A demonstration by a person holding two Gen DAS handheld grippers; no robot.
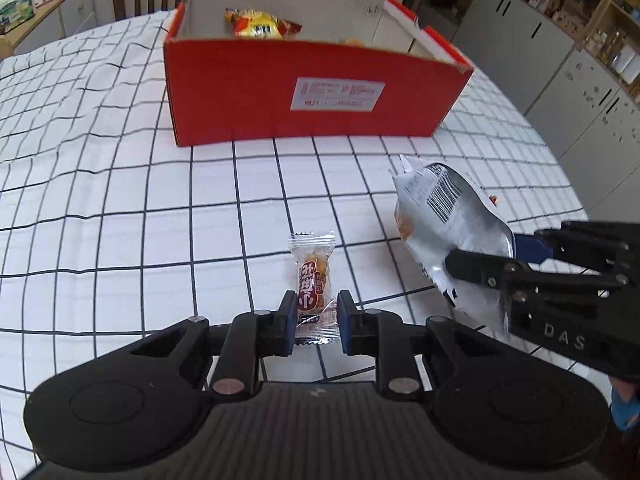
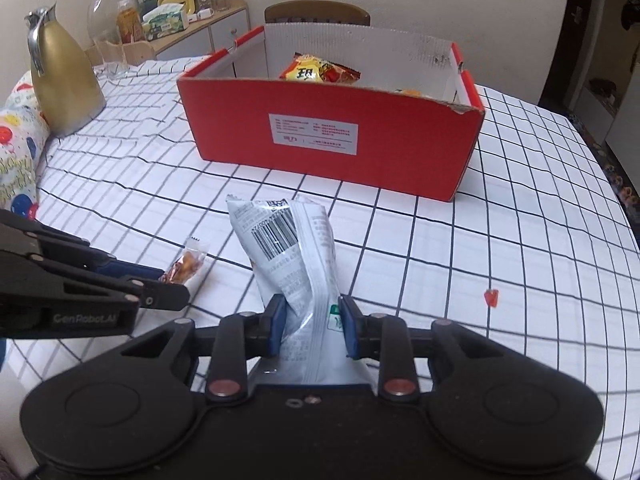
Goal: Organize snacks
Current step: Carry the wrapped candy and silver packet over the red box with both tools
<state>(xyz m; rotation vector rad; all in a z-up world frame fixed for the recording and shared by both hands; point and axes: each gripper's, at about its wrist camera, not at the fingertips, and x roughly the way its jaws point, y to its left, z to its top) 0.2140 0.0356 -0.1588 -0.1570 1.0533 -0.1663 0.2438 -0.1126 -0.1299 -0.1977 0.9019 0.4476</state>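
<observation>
- We hold a small clear-wrapped snack (image 1: 311, 294) in our left gripper (image 1: 313, 322); its jaws are pressed narrow on the wrapper's lower half, and the top crimp points toward the red cardboard box (image 1: 304, 92).
- We hold a silver snack bag (image 2: 294, 258) in our right gripper (image 2: 313, 326); the blue pads pinch its crumpled lower part, and its barcode end stands up toward the box.
- Both snacks sit on the near side of the box, apart from it; whether they are clear of the checked tablecloth (image 1: 120, 200) we cannot tell for sure.
- In the left wrist view the silver bag appears to the right of the small snack, with the right gripper's black fingers coming in from the right edge.
- Inside the box lies a yellow-and-red snack packet (image 2: 318, 70) against the far wall; a second orange item shows at the near right corner, too hidden to name.
- A white label (image 2: 314, 134) is stuck on the box's near wall.
- A small red scrap (image 2: 491, 297) lies on the cloth, near and to the right of the box's front side.
- A gold jug (image 2: 64, 76) stands well to the left of the box.
- A wooden chair (image 2: 316, 12) stands behind the box.
</observation>
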